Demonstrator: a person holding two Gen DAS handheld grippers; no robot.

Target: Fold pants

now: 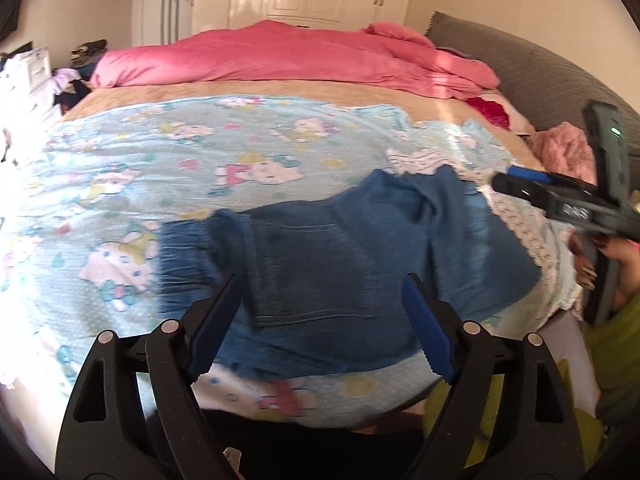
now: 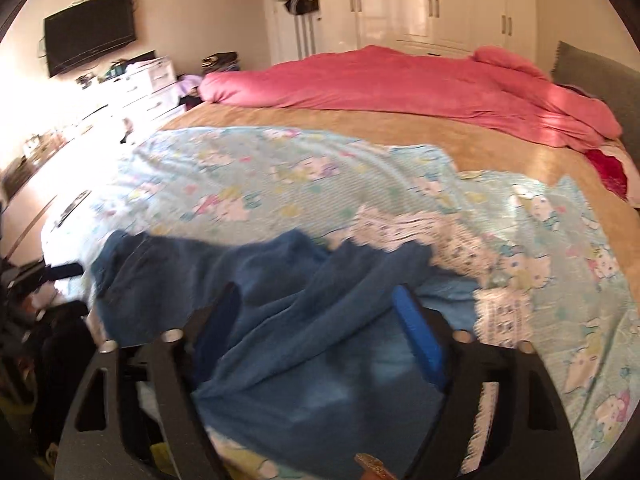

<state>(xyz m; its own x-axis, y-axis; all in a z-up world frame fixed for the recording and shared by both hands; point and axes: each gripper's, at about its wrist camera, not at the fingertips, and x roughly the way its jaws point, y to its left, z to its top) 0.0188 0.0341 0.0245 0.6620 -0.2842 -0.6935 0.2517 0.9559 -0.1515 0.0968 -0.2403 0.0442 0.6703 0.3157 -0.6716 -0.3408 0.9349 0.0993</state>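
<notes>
Folded blue pants (image 1: 340, 248) lie on the patterned blanket (image 1: 160, 152) on the bed. The left gripper (image 1: 320, 320) and right gripper (image 2: 320, 336) hover above them, fingers apart, holding nothing.

Blurred denim pants (image 2: 280, 320), near hem hidden behind the right tool (image 2: 320, 336).

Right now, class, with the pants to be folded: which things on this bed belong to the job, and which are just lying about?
Belongs to the job:
- blue pants
- left gripper, open
- right gripper, open
- cartoon-print sheet under the pants

Just lying about:
- pink duvet
- pink fluffy garment
- red cloth
- wall television
</notes>
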